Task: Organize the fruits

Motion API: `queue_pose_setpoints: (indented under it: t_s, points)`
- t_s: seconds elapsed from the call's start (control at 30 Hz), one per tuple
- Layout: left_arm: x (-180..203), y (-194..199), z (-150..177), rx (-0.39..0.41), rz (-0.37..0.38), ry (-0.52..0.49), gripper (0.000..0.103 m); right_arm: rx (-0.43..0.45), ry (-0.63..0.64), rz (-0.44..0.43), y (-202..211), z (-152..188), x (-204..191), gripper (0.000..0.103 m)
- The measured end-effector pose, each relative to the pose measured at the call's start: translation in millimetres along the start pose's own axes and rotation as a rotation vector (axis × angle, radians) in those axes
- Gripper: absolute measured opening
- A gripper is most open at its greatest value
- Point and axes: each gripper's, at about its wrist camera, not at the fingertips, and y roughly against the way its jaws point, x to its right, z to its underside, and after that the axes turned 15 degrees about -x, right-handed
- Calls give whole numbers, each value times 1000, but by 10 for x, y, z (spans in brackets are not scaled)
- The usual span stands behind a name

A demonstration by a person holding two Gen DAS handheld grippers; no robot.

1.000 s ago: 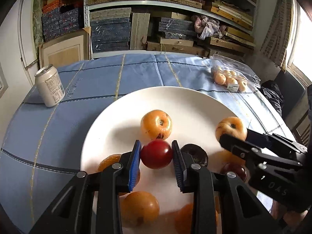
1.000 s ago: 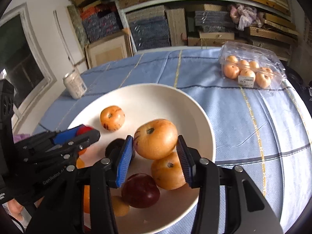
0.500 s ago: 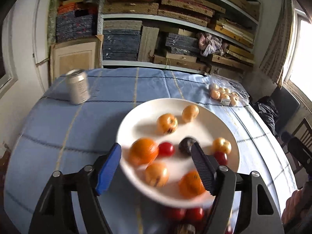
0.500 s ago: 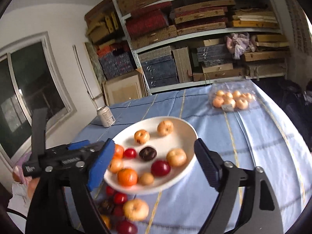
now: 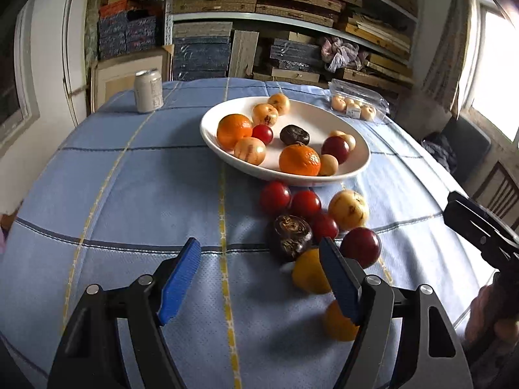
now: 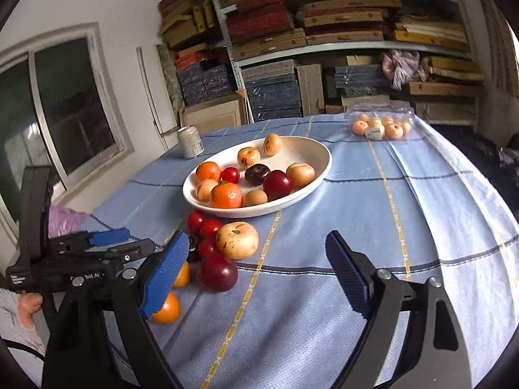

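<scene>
I am working over a tabletop (image 6: 405, 201) covered in a blue checked cloth, with crowded shelves (image 6: 324, 32) filling the wall at twelve o'clock and a window (image 6: 65, 103) at nine o'clock in the right wrist view. A white plate (image 6: 319, 157) is sitting past the middle of the cloth, already carrying oranges, plums and pale apples. A pile of loose fruit (image 5: 311, 223) is lying on the cloth just beside the plate's near rim, at about one o'clock from my left gripper (image 5: 259, 278).

I am holding that gripper spread and empty. My right gripper (image 6: 256, 275) is likewise spread with nothing between its pads, the pile at ten o'clock from it.

For the next pick, I judge it best to take an outer fruit such as the dark plum (image 5: 360, 246), closing gently across its widest part so its neighbours are not sent rolling.

A drink can (image 5: 148, 90) is standing at eleven o'clock, and a clear fruit box (image 5: 356, 105) at one o'clock.
</scene>
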Motion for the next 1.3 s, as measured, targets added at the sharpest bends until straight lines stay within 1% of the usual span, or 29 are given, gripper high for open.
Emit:
queue_pose_setpoints:
  t_s: [0.1, 0.27, 0.3, 0.37, 0.43, 0.7, 0.87, 1.3]
  points:
    - [73, 4, 4, 11, -24, -15, 76, -22, 10, 8, -42, 3, -23, 89]
    - [142, -70, 13, 0, -86, -13, 77, -44, -6, 7, -83, 9, -7, 93]
    - [141, -77, 5, 0, -92, -10, 78, -50, -10, 4, -94, 8, 1, 93]
    - [121, -82, 0, 5, -109, -3, 84, -59, -13, 0, -113, 6, 5, 94]
    - [93, -79, -4, 13, -123, 7, 86, -67, -14, 1, -126, 7, 7, 94]
    - [-8, -156, -2, -12, -115, 28, 86, -96, -22, 0, -186, 1, 24, 95]
    - [-20, -162, 4, -12, -109, 31, 86, -111, -31, 1, -224, -6, 45, 95]
    - [-17, -164, 15, -12, -101, 24, 87, -116, -32, 1, -237, -3, 50, 95]
